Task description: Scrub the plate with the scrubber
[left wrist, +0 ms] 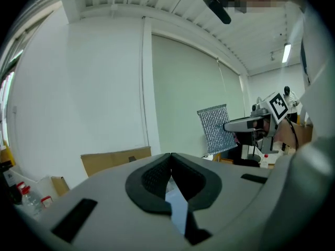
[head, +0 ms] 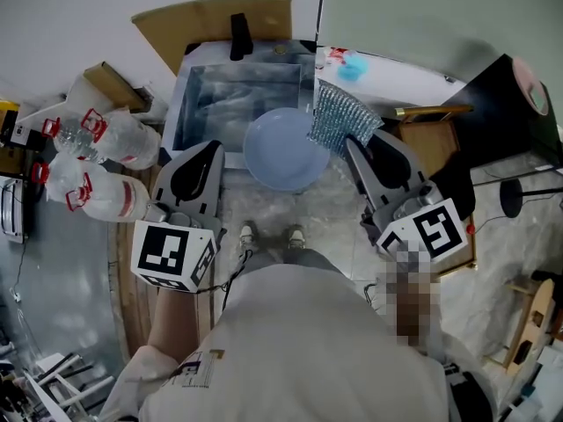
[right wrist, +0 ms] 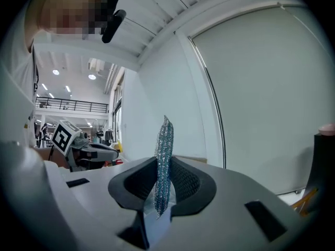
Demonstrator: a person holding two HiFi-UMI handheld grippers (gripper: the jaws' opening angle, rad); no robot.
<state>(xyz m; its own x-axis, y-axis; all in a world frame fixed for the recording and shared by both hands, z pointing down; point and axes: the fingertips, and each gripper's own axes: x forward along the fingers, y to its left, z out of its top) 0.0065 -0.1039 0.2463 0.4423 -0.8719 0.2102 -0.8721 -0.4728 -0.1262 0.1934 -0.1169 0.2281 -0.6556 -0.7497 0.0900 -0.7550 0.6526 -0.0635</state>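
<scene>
A pale blue plate (head: 281,152) lies face up over the front edge of a metal sink (head: 230,90); I cannot tell what it rests on. My right gripper (head: 352,143) is just right of the plate and shut on a silver mesh scrubber (head: 341,117), which stands above the plate's right rim. The scrubber (right wrist: 163,161) rises edge-on between the right gripper (right wrist: 163,167) pads, and from the left it shows as a flat sheet (left wrist: 215,129). My left gripper (head: 214,148) points at the plate's left rim, a little apart from it. Its jaws (left wrist: 170,158) are shut with nothing held.
Several clear plastic bottles with red caps (head: 97,161) lie left of the sink. Cardboard (head: 215,20) stands behind it, with a black tap (head: 239,35). A white counter (head: 396,73) and a wooden stand (head: 431,126) are to the right. The person's shoes (head: 271,234) are below the plate.
</scene>
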